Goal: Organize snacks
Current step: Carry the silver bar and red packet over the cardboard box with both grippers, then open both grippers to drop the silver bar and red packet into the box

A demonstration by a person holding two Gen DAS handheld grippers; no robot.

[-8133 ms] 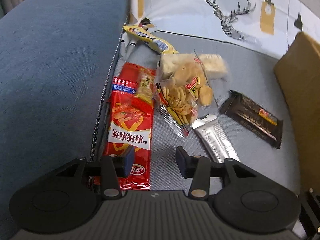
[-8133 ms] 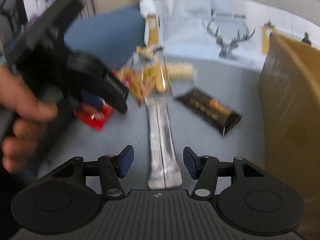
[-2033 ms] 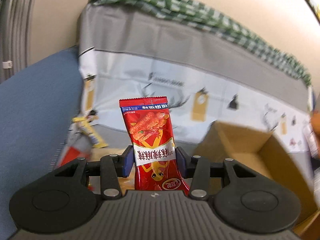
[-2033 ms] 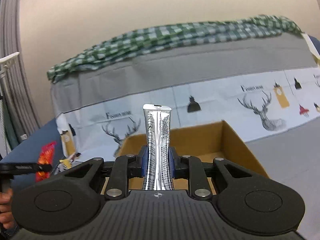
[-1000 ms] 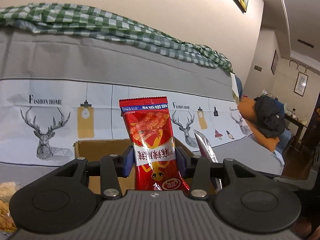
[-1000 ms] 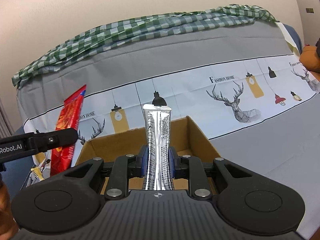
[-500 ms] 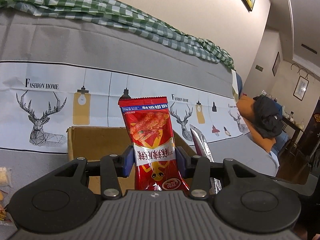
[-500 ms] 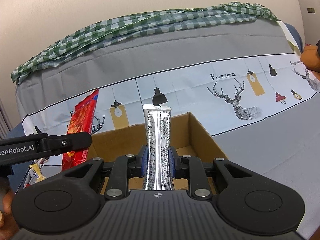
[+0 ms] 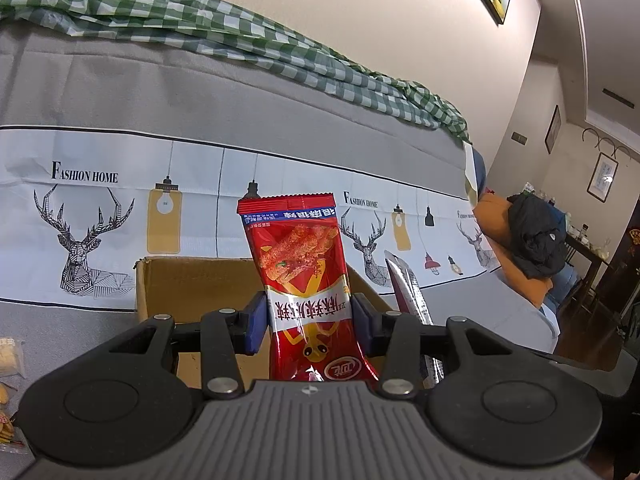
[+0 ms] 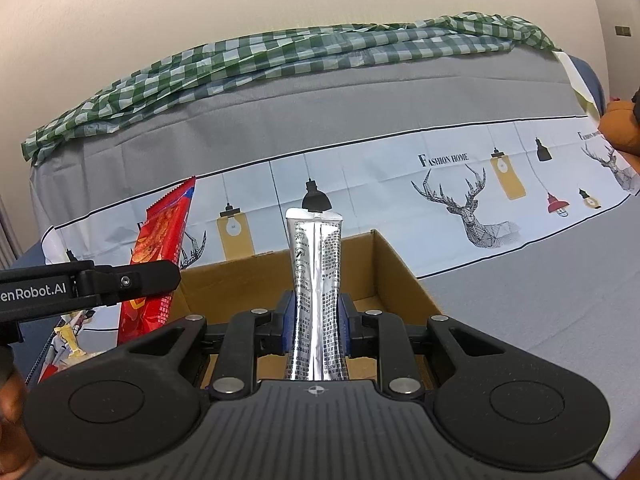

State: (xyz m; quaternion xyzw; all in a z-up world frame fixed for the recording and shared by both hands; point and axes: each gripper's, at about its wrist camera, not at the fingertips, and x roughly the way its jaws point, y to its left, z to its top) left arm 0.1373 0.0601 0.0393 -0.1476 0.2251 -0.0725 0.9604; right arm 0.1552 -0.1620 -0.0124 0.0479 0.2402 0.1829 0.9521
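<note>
My left gripper (image 9: 307, 319) is shut on a red snack packet (image 9: 302, 264) and holds it upright in front of an open cardboard box (image 9: 192, 280). My right gripper (image 10: 315, 322) is shut on a silver foil packet (image 10: 316, 280), also upright, over the same box (image 10: 396, 272). The red packet shows in the right wrist view (image 10: 160, 264) at the left, held by the left gripper's arm. The silver packet's edge shows in the left wrist view (image 9: 408, 292) to the right of the red one.
The box stands on a grey sofa seat (image 10: 540, 292) against a backrest cover printed with deer and lamps (image 9: 80, 232). Loose snacks lie at the far left (image 9: 8, 360) and in the right wrist view (image 10: 68, 336). An orange cushion with dark clothing (image 9: 528, 240) sits at the right.
Both grippers have shifted slightly toward the box, which looms a little larger. The red packet has moved right in the right wrist view. Both grips are unchanged.
</note>
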